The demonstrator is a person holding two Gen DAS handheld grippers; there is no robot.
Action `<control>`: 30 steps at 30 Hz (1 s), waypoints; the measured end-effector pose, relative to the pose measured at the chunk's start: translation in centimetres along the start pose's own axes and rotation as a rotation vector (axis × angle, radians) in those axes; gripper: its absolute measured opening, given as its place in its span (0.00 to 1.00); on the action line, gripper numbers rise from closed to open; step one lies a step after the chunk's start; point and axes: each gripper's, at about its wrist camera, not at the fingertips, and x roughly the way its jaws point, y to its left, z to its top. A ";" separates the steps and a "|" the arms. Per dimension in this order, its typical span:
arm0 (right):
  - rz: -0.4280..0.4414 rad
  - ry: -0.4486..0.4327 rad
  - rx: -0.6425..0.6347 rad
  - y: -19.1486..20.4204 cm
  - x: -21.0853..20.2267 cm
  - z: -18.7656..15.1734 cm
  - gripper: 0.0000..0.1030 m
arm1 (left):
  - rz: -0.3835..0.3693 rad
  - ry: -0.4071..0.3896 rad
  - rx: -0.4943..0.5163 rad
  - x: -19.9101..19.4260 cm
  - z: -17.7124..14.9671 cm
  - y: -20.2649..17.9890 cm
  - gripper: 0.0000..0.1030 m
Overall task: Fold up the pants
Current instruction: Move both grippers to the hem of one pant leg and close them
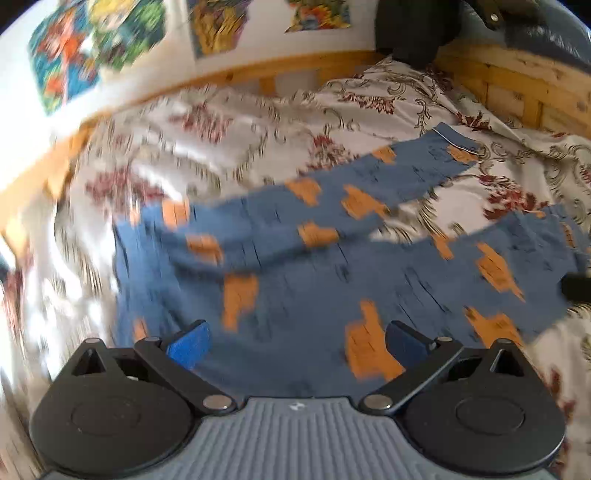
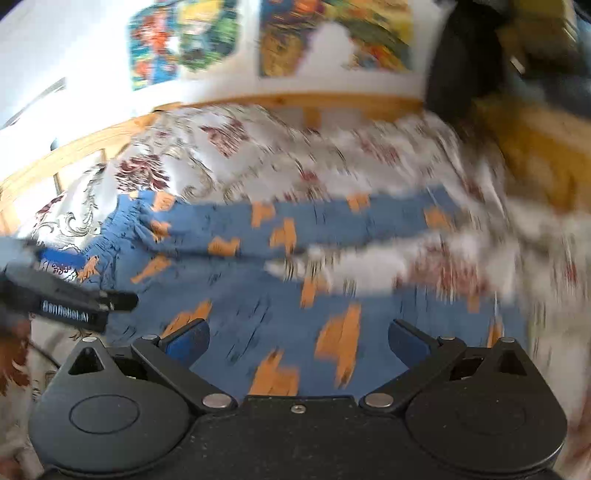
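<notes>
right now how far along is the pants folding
Done: the blue pants lie spread on the floral bedspread, legs apart, no fold visible. In hand: nothing; the left tool and right tool are both open over the fabric. Left: every fold.

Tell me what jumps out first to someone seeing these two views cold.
The blue pants with orange blocks, spread legs apart across the floral bedspread, fill the middle of both views. Low in each frame, the left gripper and right gripper hang open over the cloth, holding nothing. Bright posters hang on the wall above the wooden bed frame.
</notes>
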 end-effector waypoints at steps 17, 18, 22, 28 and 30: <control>0.302 0.108 -0.375 -5.5 22.6 14.2 0.99 | -0.101 0.070 0.163 17.2 14.3 9.2 1.00; 0.341 0.128 -0.408 -5.4 24.6 15.4 0.99 | -0.115 0.058 0.196 18.4 15.1 9.1 1.00; 0.436 0.185 -0.513 -5.7 31.9 18.8 0.97 | -0.180 0.039 0.295 22.3 17.3 8.1 1.00; 0.475 0.275 -0.562 -7.6 38.7 21.2 0.76 | -0.333 0.186 0.360 28.1 17.7 7.9 0.82; 0.491 0.296 -0.565 -8.5 39.6 21.3 0.71 | -0.354 0.224 0.355 29.2 17.1 8.4 0.71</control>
